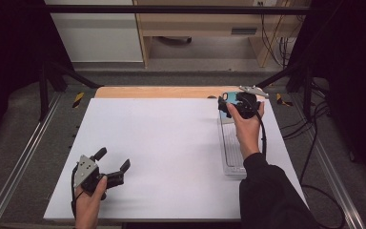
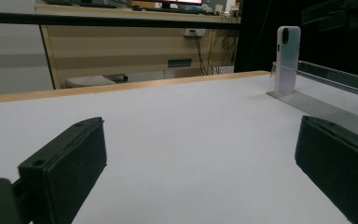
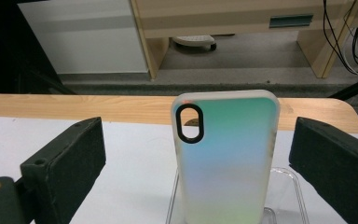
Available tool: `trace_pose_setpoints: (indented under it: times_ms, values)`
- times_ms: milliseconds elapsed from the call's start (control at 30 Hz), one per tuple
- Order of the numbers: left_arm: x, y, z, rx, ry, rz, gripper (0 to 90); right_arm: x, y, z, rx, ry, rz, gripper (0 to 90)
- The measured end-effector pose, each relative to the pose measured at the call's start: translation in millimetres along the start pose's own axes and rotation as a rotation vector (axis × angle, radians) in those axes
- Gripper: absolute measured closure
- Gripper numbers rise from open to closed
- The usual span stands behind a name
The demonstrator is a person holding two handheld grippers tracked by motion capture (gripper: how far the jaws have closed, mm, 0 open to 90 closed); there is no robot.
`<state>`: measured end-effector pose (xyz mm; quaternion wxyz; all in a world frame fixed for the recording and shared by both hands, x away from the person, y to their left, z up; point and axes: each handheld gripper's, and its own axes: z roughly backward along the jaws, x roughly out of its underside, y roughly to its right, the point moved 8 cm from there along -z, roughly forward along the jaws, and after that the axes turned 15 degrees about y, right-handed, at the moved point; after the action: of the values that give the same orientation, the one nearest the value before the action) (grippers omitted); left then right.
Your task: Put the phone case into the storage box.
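From the high view, the right gripper (image 1: 238, 106) sits at the far right end of the white desk (image 1: 171, 152), over the far end of a clear ribbed rack (image 1: 232, 152) that runs along the desk's right edge. A bluish phone case (image 1: 225, 102) shows just at the gripper's far side, mostly hidden by it. The left gripper (image 1: 112, 161) rests near the front left corner, well apart from the work, its fingers (image 1: 125, 165) spread with nothing between them.

In the left gripper view, both black fingers (image 2: 65, 172) stand wide apart over bare desk. Far off to the right the phone case (image 2: 287, 58) stands upright on the end of the rack (image 2: 326, 109), its camera cut-out at the top.

In the right gripper view, the phone case (image 3: 226, 158) stands upright directly ahead, between the released fingers (image 3: 65, 172), with clear gaps on both sides, so neither pad touches it. Its foot sits in the clear rack (image 3: 284, 196). A wooden cabinet (image 3: 242, 23) stands behind.

The risk, as I judge it, lies in the closing. The case is tall, light and held only at its foot, so if one finger meets it first it may tip or twist out of its slot. It is also hollow and smooth, so a hard squeeze may flex it and let it slip.
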<state>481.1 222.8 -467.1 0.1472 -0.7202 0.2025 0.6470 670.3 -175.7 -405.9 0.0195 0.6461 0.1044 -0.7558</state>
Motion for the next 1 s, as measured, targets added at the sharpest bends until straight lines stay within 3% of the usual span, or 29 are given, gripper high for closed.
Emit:
trace_pose_setpoints:
  times_ms: [433, 1000]
  values:
    - [0.6, -2.7, 1.1, -0.004, -0.006, -0.008, 1.5, -13.2, -7.7, 19.9, -0.072, 0.025, -0.009, 3.7]
    - [-0.4, -8.8, 4.1, -0.019, -0.001, -0.006, 1.4, -28.8, -0.7, 43.0, -0.102, 0.051, -0.002, 3.4]
